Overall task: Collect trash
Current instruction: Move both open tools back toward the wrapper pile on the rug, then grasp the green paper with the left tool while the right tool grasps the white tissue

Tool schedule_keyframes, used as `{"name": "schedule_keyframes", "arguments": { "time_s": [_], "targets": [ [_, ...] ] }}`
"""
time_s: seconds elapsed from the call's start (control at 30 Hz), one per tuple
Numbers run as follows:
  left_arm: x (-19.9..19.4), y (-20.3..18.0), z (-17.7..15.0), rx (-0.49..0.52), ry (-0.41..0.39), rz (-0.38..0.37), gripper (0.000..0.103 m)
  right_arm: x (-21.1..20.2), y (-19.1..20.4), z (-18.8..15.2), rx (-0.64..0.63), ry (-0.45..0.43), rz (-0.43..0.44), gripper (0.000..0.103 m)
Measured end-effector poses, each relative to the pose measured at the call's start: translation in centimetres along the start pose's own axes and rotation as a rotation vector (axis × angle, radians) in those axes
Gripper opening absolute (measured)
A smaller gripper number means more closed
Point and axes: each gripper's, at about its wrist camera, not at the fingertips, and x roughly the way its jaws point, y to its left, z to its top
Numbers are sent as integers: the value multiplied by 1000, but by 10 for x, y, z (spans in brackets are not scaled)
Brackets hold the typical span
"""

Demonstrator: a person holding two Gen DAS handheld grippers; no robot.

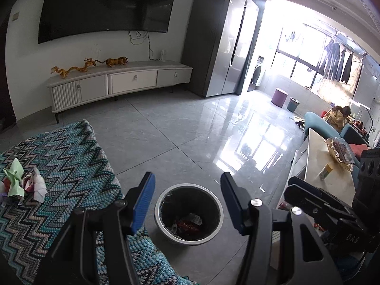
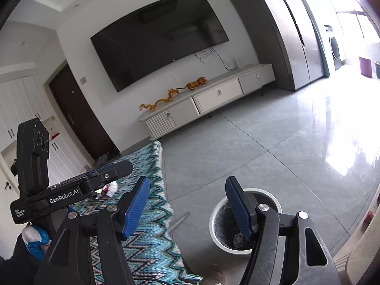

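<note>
Left tool (image 1: 187, 201) above trash bin (image 1: 219, 211), open-jawed.

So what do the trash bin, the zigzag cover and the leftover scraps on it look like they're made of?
Trash bin: probably plastic with a glossy pale rim; a thin crinkly film liner shows inside. Zigzag cover: knitted or crocheted yarn, matte, with visible stitch rows. Scraps: they look like crumpled paper or tissue, white and pale green, with sharp creases; the red bits could be wrappers, hard to tell.

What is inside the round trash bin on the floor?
The trash bin has a dark liner bag. At the bottom lie a few crumpled wrappers, red and whitish. What lies under them, and what the bin's near wall hides, cannot be seen.
</note>
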Motion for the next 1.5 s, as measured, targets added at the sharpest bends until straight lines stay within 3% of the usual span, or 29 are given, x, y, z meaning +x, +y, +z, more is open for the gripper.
{"name": "schedule_keyframes", "arguments": {
  "time_s": [0.4, 0.57, 0.7, 0.87, 1.13, 1.5],
  "targets": [
    [-123, 82, 14, -34, -175, 203, 57, -53, 108, 30, -188, -112, 157, 64],
    [-164, 133, 16, -63, -223, 300, 57, -56, 150, 53, -230, -140, 246, 64],
    [-175, 185, 9, -143, -228, 371, 57, -33, 179, 65, -266, -129, 304, 64],
    [-155, 242, -4, -248, -192, 401, 56, 46, 210, 65, -282, -42, 354, 64],
    [-80, 307, -12, -321, -69, 402, 56, 180, 230, 38, -285, 165, 358, 62],
    [23, 363, -30, -367, 82, 386, 53, 326, 227, -35, -322, 446, 336, 58]
  ]
}}
